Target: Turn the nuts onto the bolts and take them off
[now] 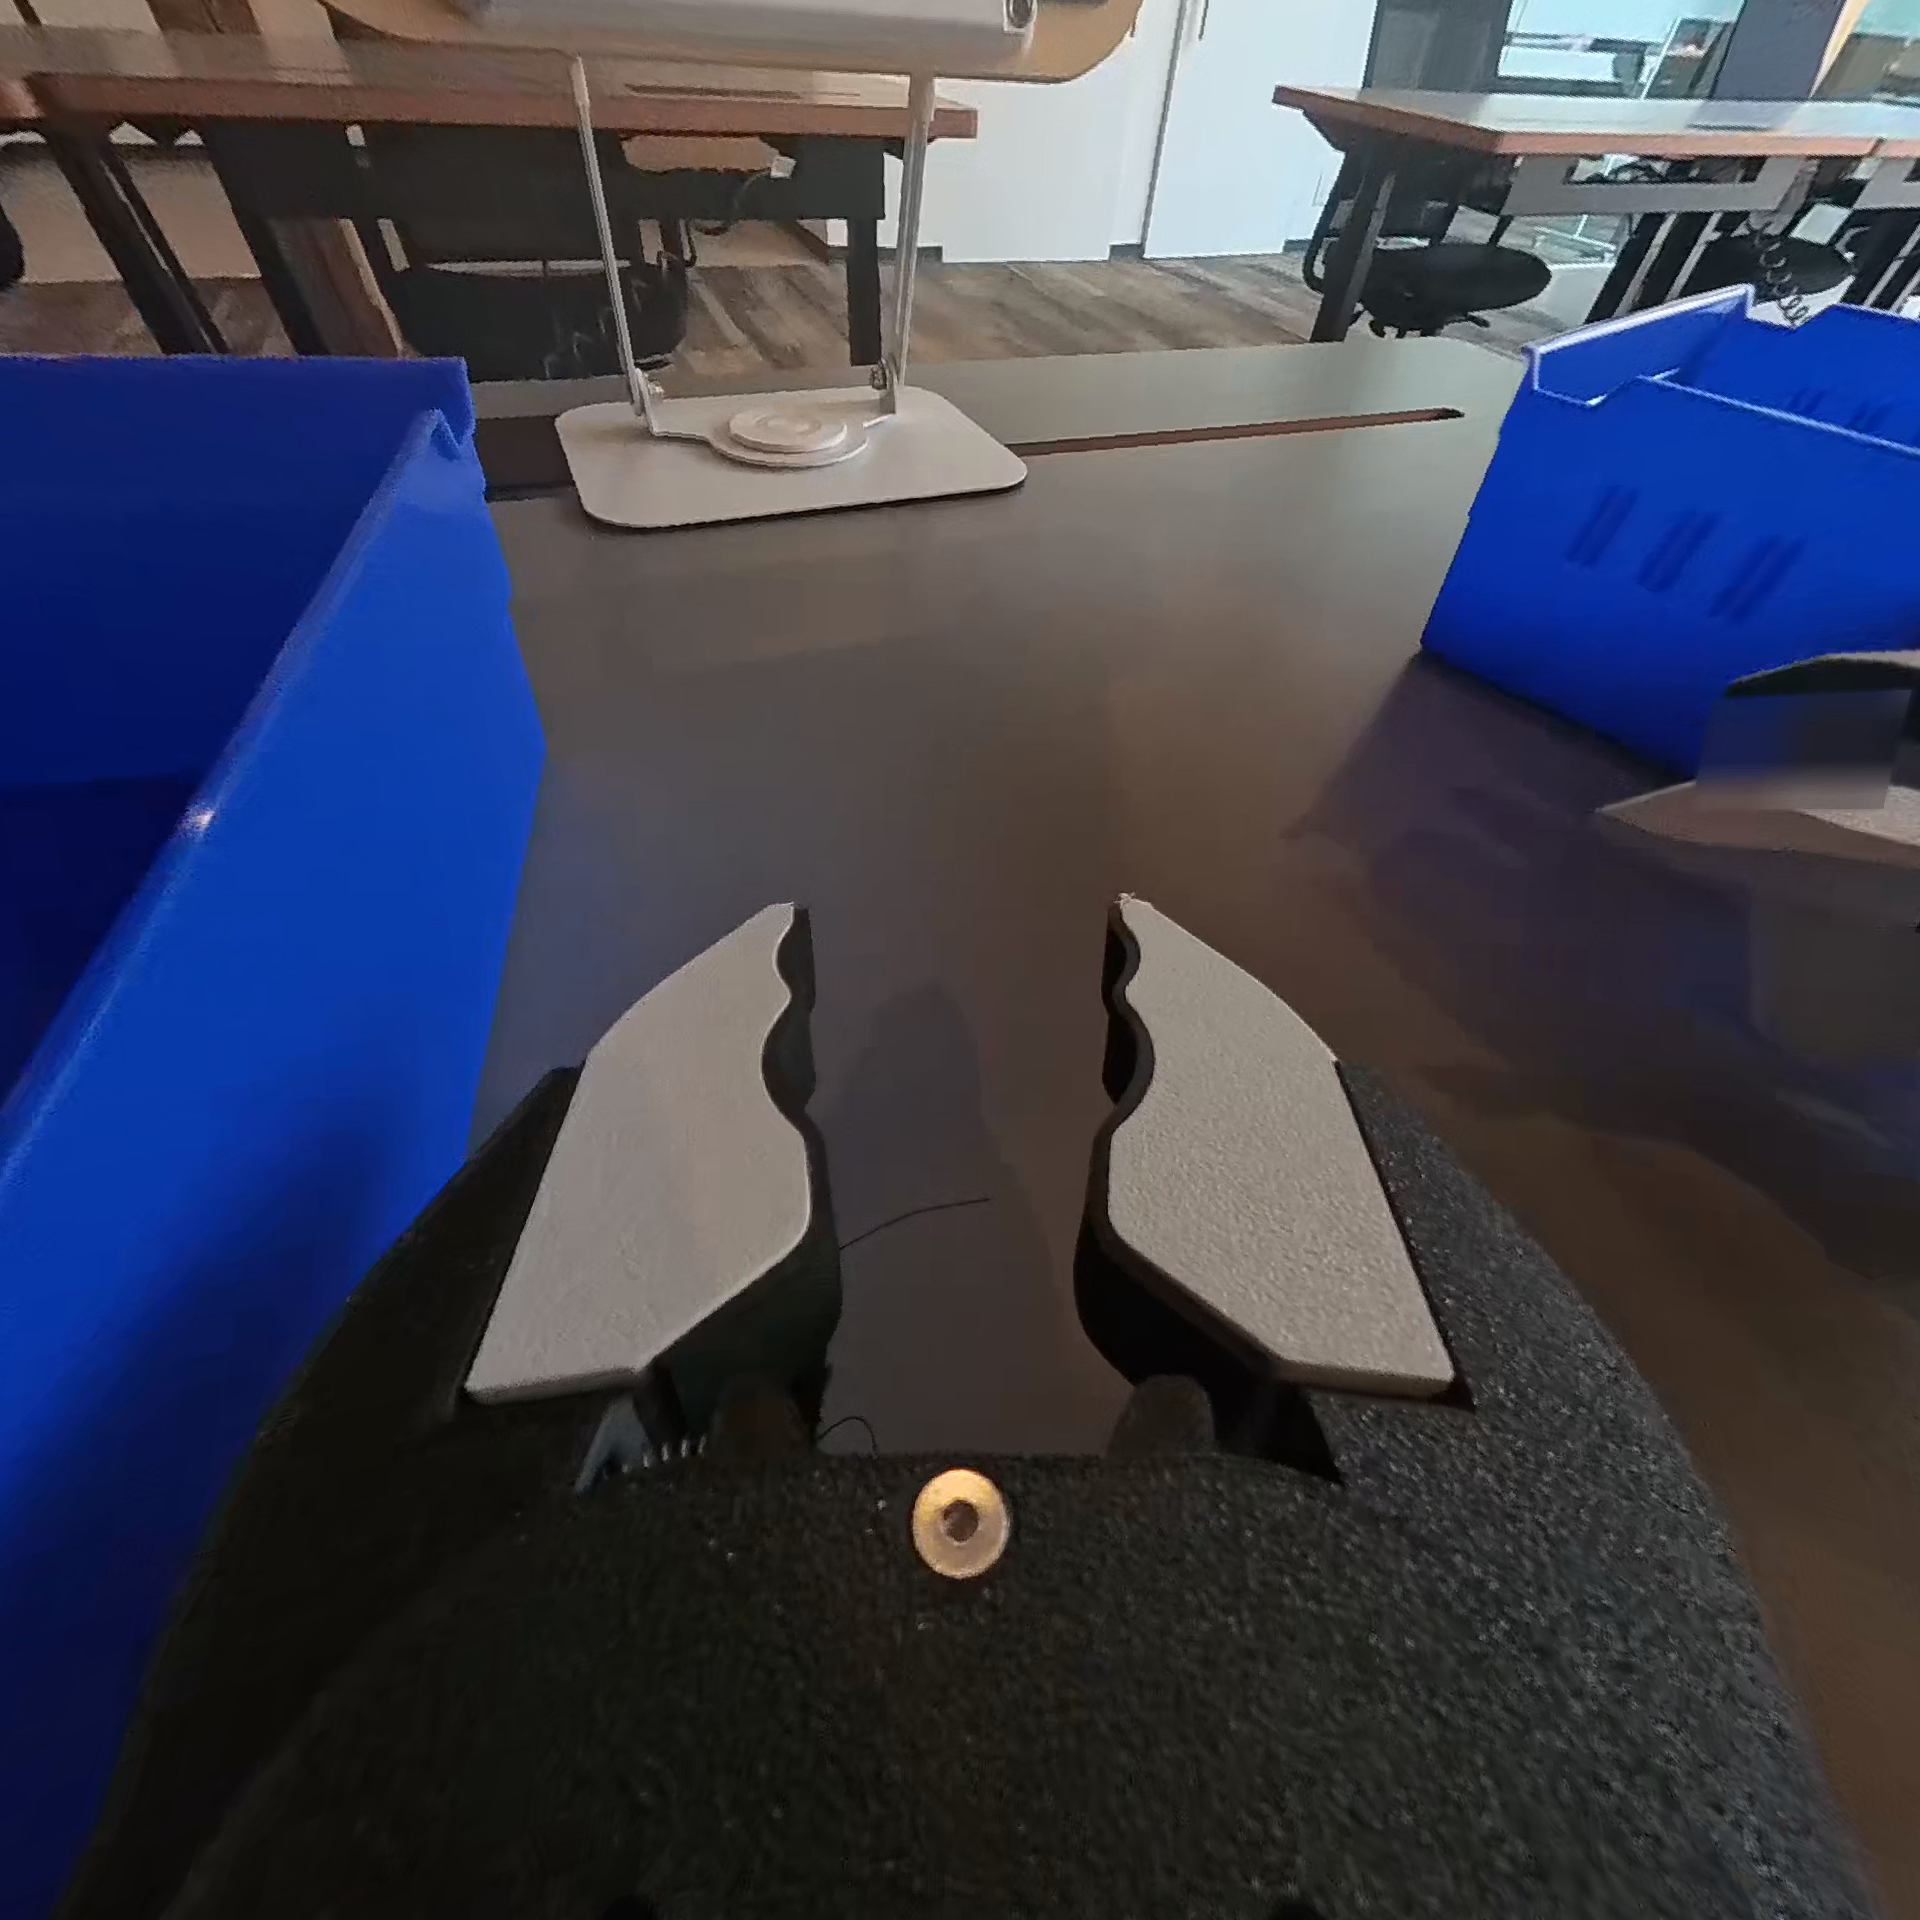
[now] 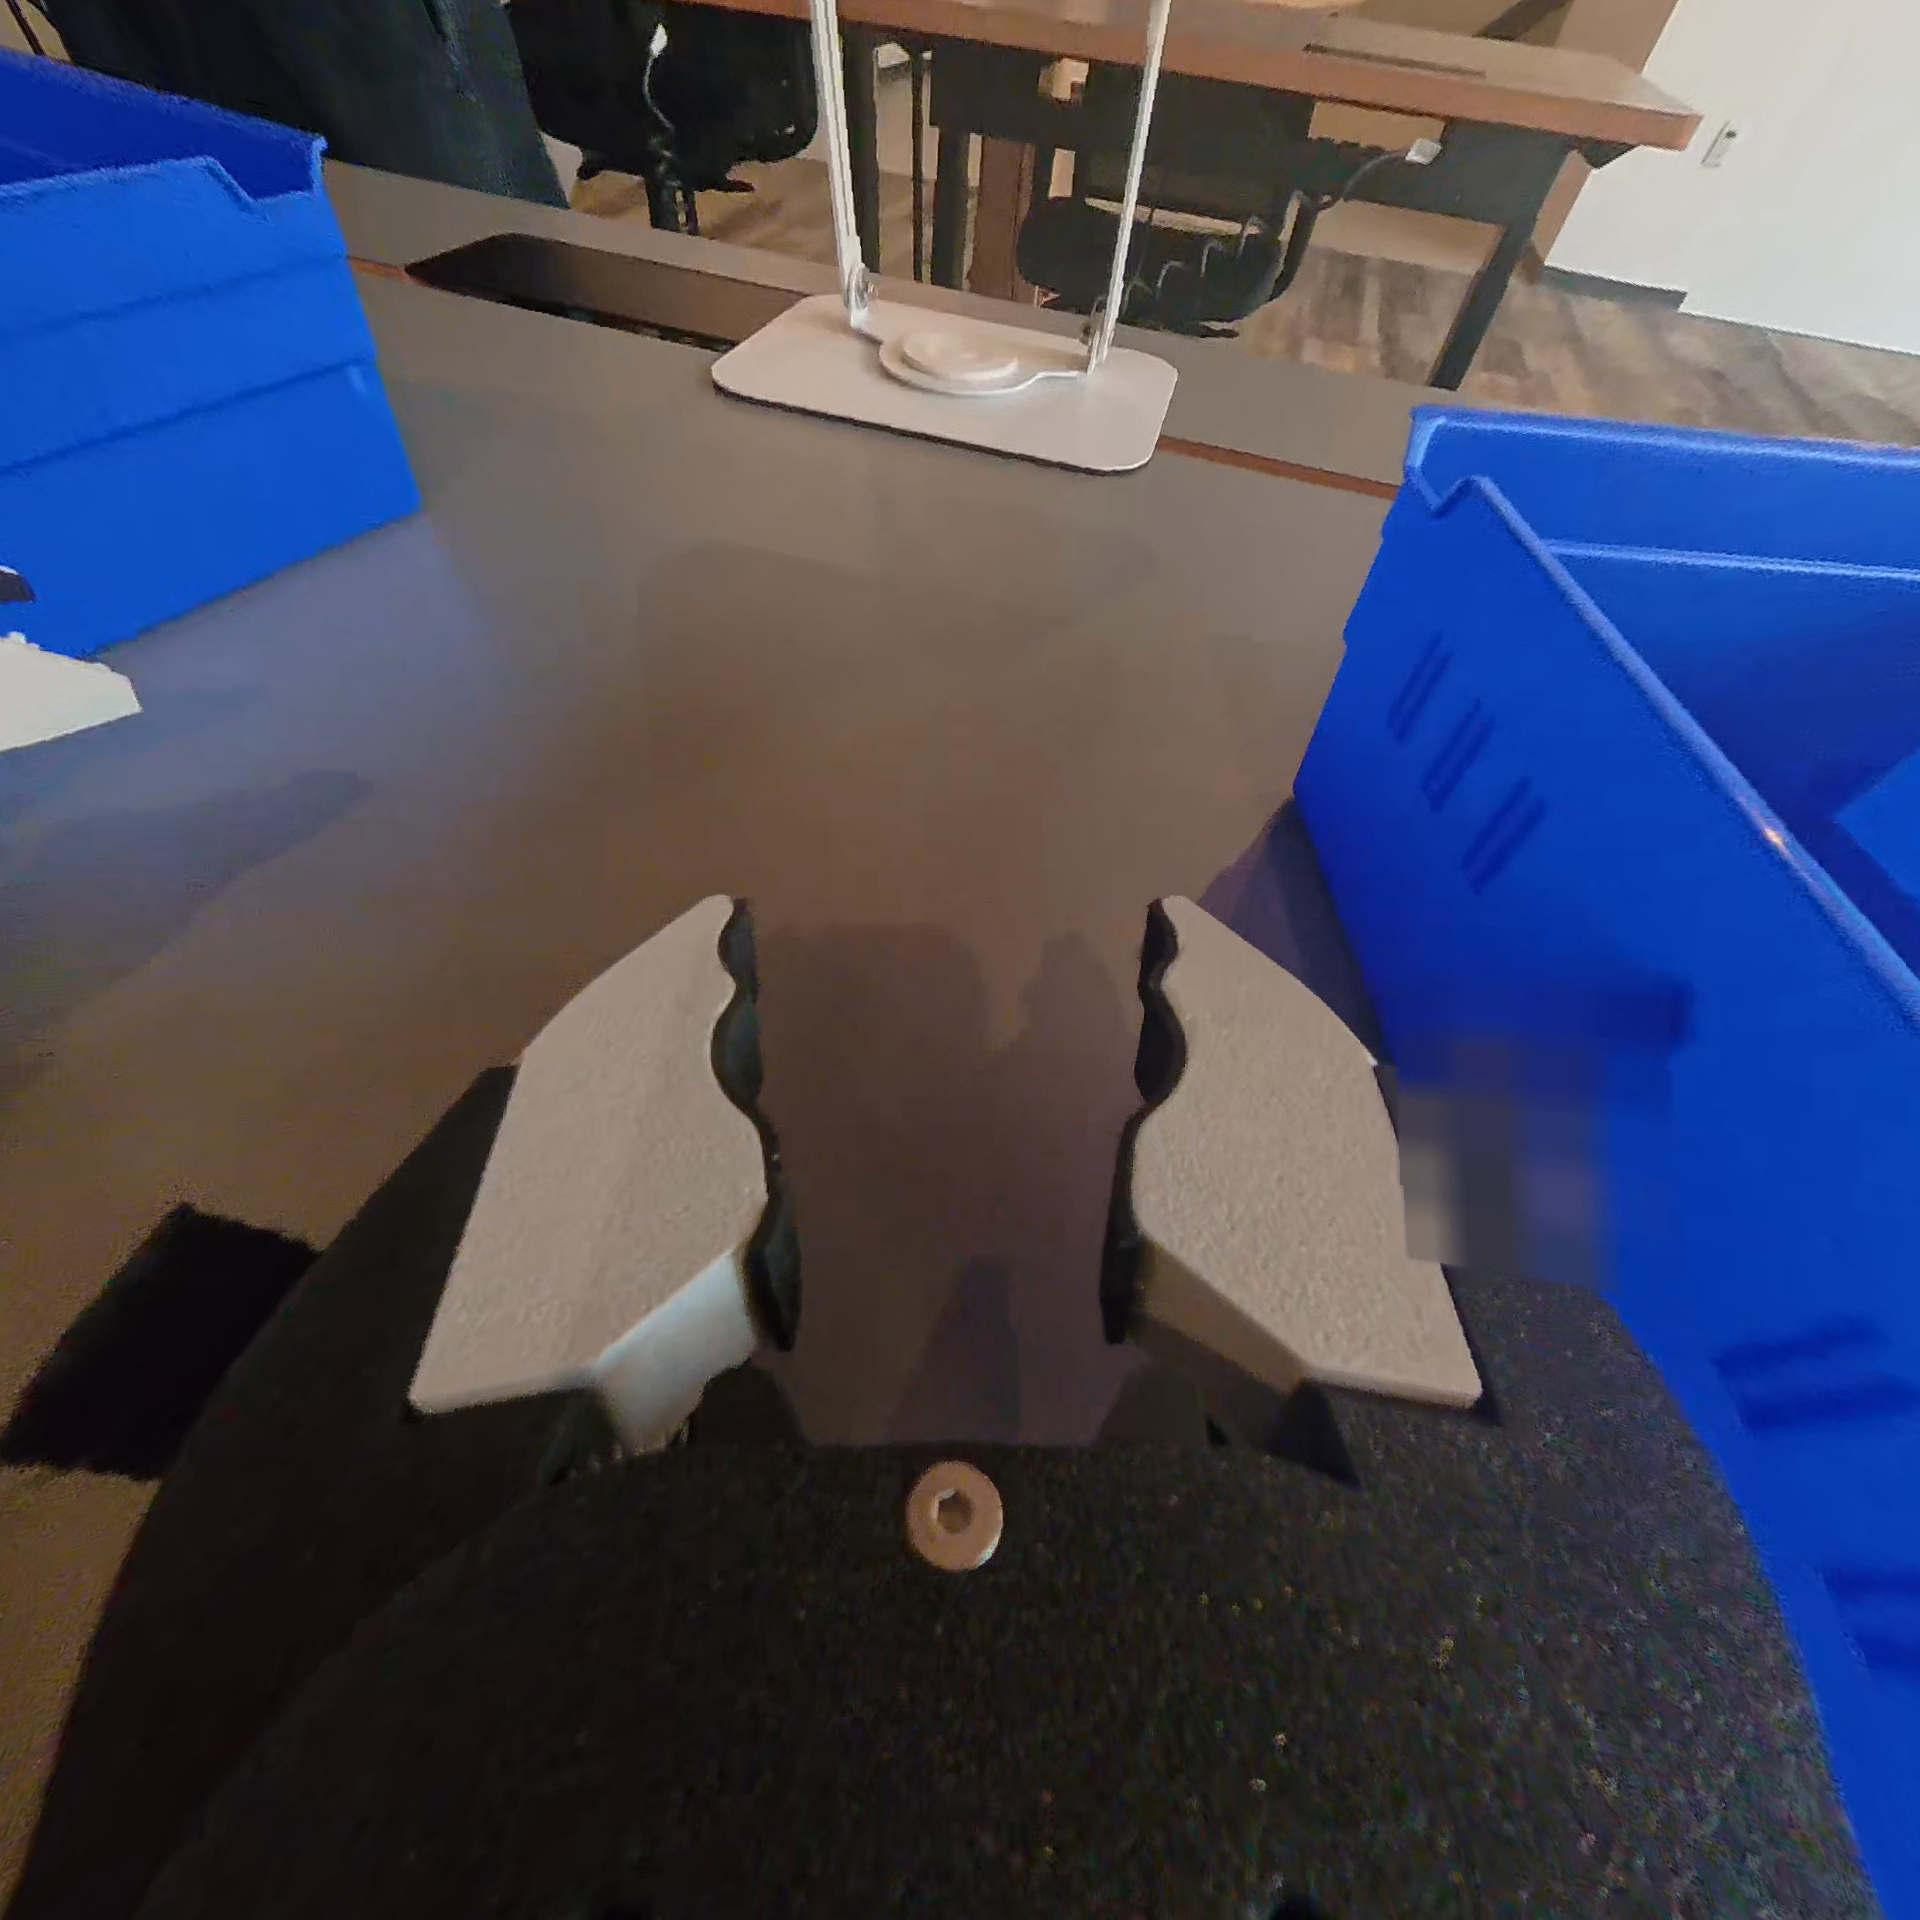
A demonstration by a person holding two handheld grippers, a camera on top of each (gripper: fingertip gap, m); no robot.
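No nuts or bolts show in either view. My left gripper [image 1: 961, 914] is open and empty, low over the dark table [image 1: 935, 675], next to a blue bin [image 1: 260, 831] on its left. My right gripper [image 2: 945, 909] is open and empty over the same table [image 2: 831, 644], with a blue bin [image 2: 1621, 831] close on its right. The right gripper also shows at the right edge of the left wrist view [image 1: 1808, 769], blurred. The tip of the left gripper shows at the left edge of the right wrist view [image 2: 57, 691]. The bins' insides are mostly hidden.
A white stand with a flat base [image 1: 790, 457] sits at the table's far side, also in the right wrist view [image 2: 945, 390]. The far bin shows in each view [image 1: 1683, 540] [image 2: 177, 395]. A cable slot [image 2: 582, 281] runs along the far edge. Desks and chairs stand beyond.
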